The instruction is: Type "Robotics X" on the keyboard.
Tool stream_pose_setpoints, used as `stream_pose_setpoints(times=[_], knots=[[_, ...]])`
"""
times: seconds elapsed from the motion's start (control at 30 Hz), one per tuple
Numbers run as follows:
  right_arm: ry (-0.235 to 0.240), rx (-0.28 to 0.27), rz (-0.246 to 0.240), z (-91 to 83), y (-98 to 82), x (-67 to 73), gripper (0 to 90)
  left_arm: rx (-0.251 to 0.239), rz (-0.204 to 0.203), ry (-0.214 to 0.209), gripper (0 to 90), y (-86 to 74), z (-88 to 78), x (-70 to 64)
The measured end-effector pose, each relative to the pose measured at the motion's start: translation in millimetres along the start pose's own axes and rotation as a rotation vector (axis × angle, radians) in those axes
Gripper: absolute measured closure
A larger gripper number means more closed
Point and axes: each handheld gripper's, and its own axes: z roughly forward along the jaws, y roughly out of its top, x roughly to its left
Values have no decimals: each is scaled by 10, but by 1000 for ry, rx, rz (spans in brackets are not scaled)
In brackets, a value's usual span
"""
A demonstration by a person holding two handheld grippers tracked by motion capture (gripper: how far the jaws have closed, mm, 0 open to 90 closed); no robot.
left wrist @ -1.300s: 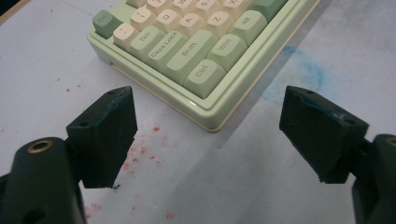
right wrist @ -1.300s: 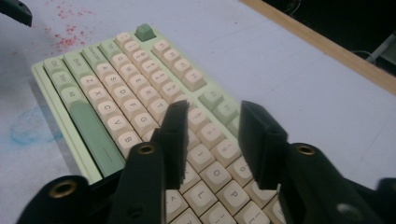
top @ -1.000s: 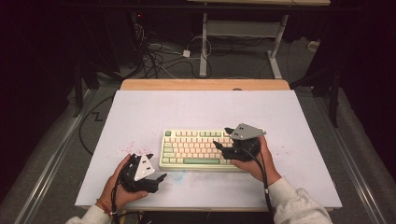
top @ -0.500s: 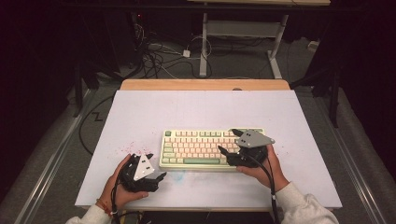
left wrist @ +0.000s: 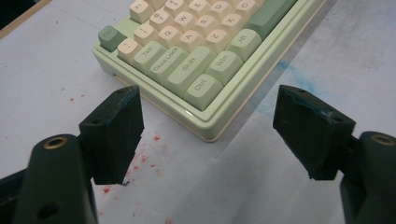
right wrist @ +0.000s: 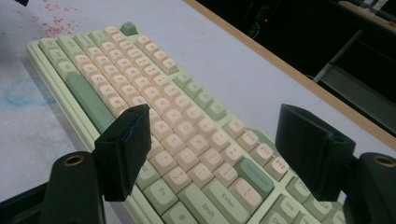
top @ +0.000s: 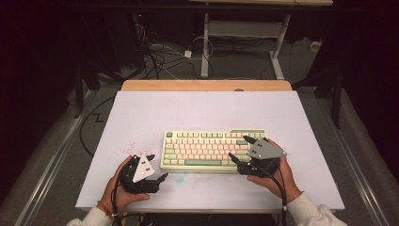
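We see the keyboard (top: 214,149) mid-table (top: 202,110), bare white all round it. Left gripper (top: 155,169) at its near-left corner and right gripper (top: 238,151) over its right end both gape wide, holding nothing.

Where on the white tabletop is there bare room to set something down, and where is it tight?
The widest bare stretch lies between the keyboard and the wooden strip at the far edge. Bare bands also run along the table's left and right edges. It is crowded along the near edge: the left claw sits beside the keyboard's left end, the right claw over its right end.
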Motion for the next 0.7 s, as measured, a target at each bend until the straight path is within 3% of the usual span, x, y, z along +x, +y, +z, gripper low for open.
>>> stream_pose_setpoints(times=[0.43,0.7], knots=[[-38,13,15,-231,-234,-43,268,-25,-12,-22,297,24,-29,13],[-61,43,13,-333,-406,-66,267,-28,-45,-26,297,34,-38,38]])
